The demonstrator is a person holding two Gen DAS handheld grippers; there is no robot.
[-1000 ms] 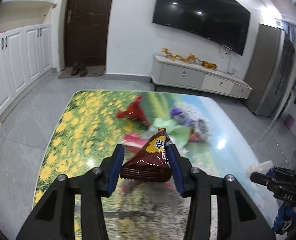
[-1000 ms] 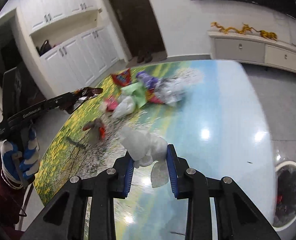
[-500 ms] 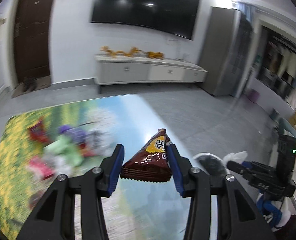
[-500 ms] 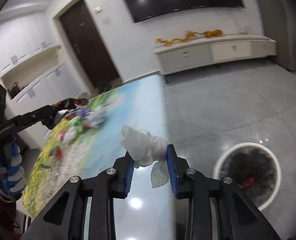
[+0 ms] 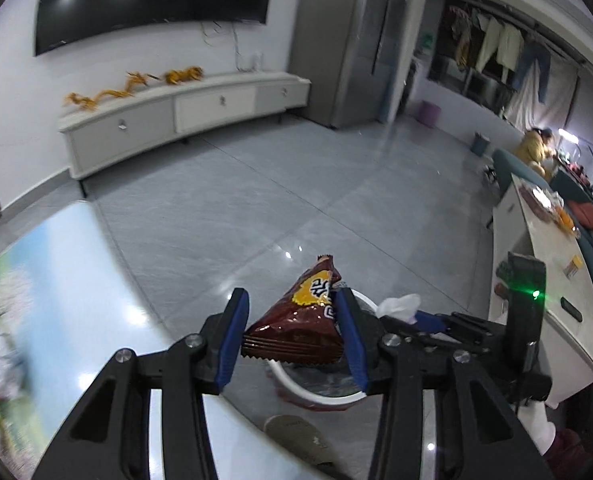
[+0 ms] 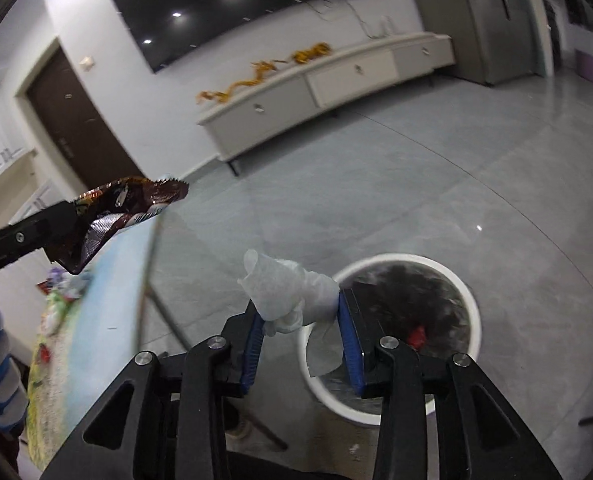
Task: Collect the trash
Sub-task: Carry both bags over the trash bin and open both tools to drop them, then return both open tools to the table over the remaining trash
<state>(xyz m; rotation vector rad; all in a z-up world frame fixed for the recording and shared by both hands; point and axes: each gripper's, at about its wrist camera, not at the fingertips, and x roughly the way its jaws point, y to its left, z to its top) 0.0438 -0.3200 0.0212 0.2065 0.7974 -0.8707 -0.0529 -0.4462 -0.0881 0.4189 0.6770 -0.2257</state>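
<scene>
A: Below the right gripper [image 6: 301, 334], what lies there?

B: A white bin [image 6: 470, 308], just right of the jaws, which are opening around a crumpled tissue [image 6: 286, 294].

A: And the left gripper [image 5: 292, 338]?

B: Pinching a brown snack wrapper [image 5: 300, 328], tip forward, farther from the bin.

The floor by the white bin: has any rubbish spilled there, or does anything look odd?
Nothing looks spilled. Beside the white bin the grey floor shows no litter. The brown snack wrapper sits in the left gripper; the white tissue is between the right gripper's opening jaws.
</scene>
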